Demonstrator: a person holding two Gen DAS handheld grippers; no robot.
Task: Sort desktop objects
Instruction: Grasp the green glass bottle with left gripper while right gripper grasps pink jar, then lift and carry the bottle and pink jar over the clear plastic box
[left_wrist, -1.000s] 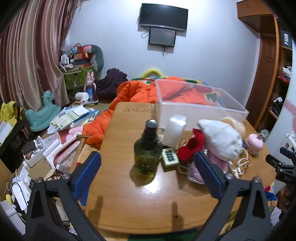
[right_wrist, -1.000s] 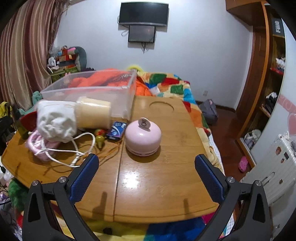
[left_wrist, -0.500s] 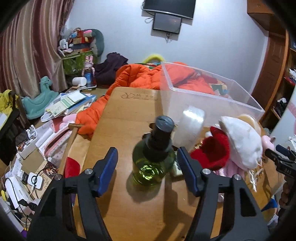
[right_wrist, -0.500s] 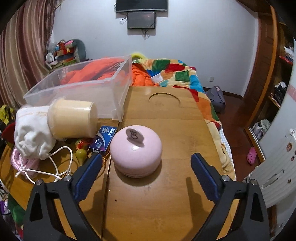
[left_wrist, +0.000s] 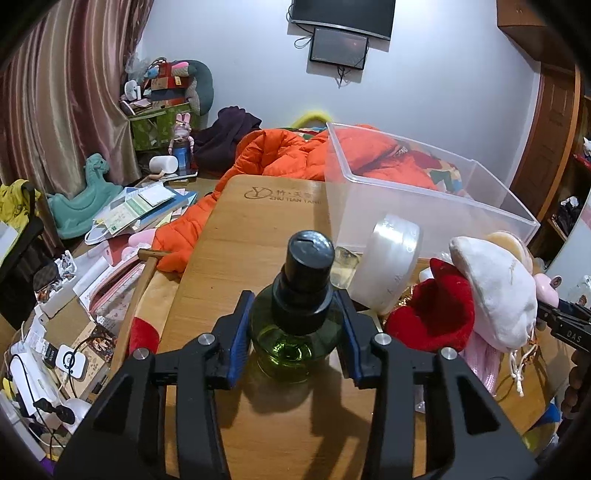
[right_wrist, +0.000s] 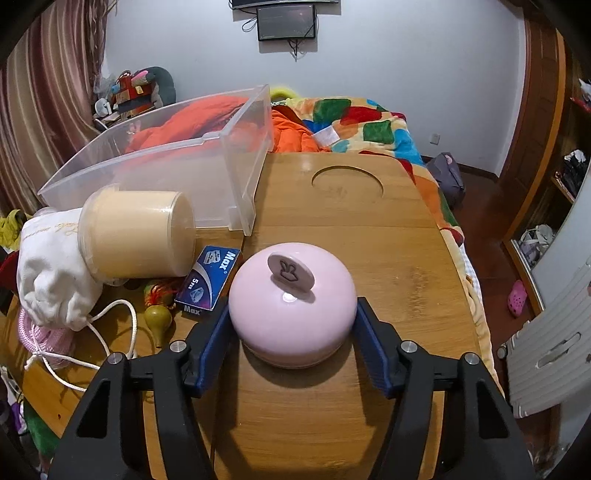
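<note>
Bottle and pink dome, both lower centre, had been approached and bracketed. Left gripper and right gripper jaws were closing from wide onto them, so lifting seemed imminent.

Table logo: on the wooden table I read a "Y" emblem with "ZHU TIAN YANG" under some Chinese characters I cannot make out.
Blue box: on the small blue box I read "Max" twice, once at the top and once on the near edge, and "5 pcs" on the face.
Gripper part: at the right edge of my left wrist view, the black gripper body bears white letters that look like "DAS".
White pouch: the white drawstring pouch carries gold script too small for me to read.
</note>
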